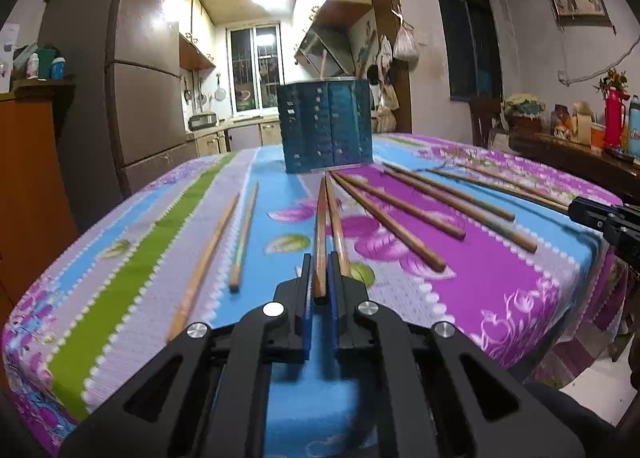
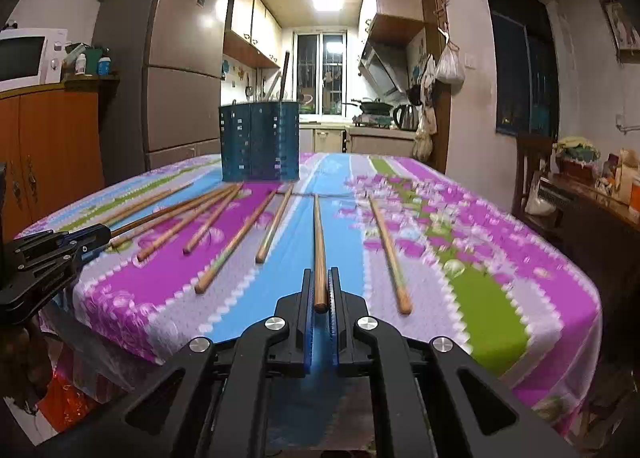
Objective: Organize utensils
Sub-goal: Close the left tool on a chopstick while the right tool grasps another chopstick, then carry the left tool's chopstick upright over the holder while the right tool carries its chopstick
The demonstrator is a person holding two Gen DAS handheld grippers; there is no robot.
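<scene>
Floral-clothed table (image 2: 500,266), scattered chopsticks (image 2: 236,244), blue holder (image 2: 259,142)

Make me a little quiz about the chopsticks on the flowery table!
1. True or false: the left hand-held gripper is shut on a chopstick.
2. What does the right hand-held gripper hold? A) a spoon B) a chopstick C) nothing
3. Fill in: the blue holder stands ___ on the tablecloth.

Key: 1 true; 2 B; 3 upright.
</scene>
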